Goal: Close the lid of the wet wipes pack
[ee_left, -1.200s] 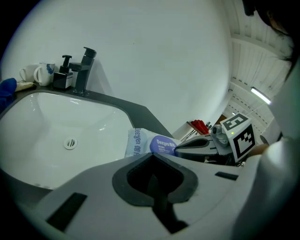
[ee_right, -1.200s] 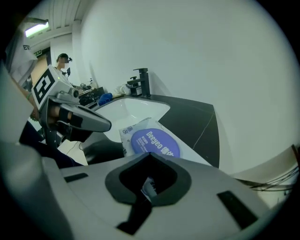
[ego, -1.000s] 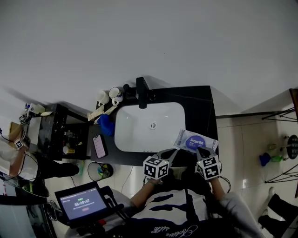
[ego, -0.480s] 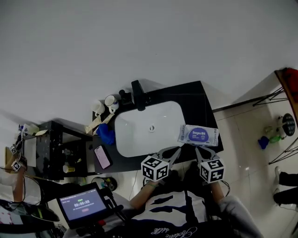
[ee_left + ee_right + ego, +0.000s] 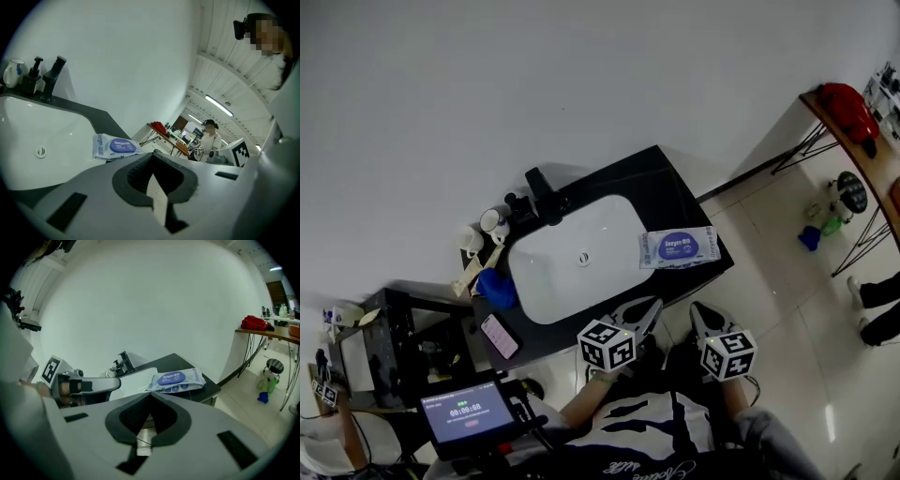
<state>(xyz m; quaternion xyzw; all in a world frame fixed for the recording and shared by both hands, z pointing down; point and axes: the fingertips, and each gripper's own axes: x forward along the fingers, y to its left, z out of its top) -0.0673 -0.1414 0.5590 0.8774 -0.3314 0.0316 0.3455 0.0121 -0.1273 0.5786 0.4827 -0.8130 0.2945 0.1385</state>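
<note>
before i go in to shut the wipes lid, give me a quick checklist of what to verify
1. Wipes pack located: ok, it lies on the black counter, right of the sink.
2. Pack well supported: ok, but it sits near the counter's front corner.
3. Lid state: cannot tell; the purple lid looks flat, its catch is too small to see.
4. Left tongs free: ok, shut, holding nothing.
5. Right tongs free: ok, shut, holding nothing, short of the pack.

We hold the two claws side by side, close to us and pointing forward. The left claw (image 5: 648,306) has its jaws closed together and is empty. The right claw (image 5: 697,310) also has its jaws together, gripping nothing.
</note>
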